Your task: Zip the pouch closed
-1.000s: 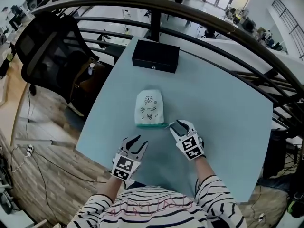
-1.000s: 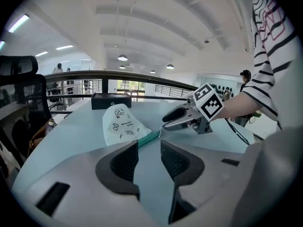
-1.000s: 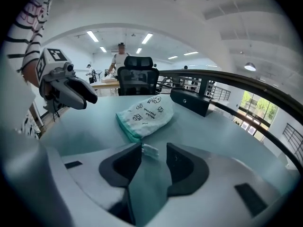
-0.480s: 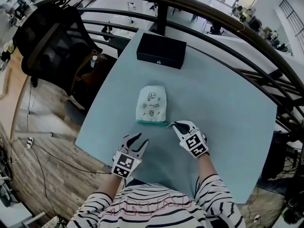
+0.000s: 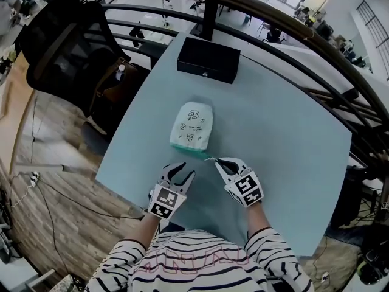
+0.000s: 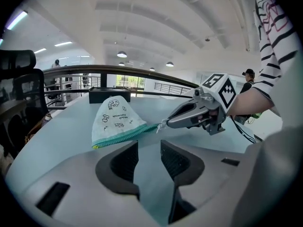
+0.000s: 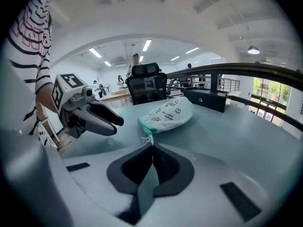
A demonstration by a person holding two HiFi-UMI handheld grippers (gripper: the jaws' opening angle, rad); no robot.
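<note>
1. Pouch: a white fabric bag with small dark prints lies flat near the middle of the pale blue counter. Its rounded end points to 12 o'clock, and its teal zip edge faces the person at 6 o'clock.
2. Zip pull: a short pale cord leaves the pouch's corner at 5 o'clock and runs straight into the right tool's tip.
3. Right tool: it sits at 5 o'clock from the pouch with its jaws pinched together on the zip pull. Its own view shows the two pads meeting, with the cord's knot at their tip and the pouch just beyond.
4. Left tool: it is at 6 o'clock from the pouch, near but not touching it. Its jaws stand wide apart with only bare counter between them. In the left gripper view the pouch lies ahead at 11 o'clock and the right tool comes in from 2 o'clock.
5. Black box: it stands at the counter's far edge, at 12 o'clock from the pouch and well apart from it.
6. Office chair: it is off the counter at 10 o'clock, on the wooden floor.
</note>
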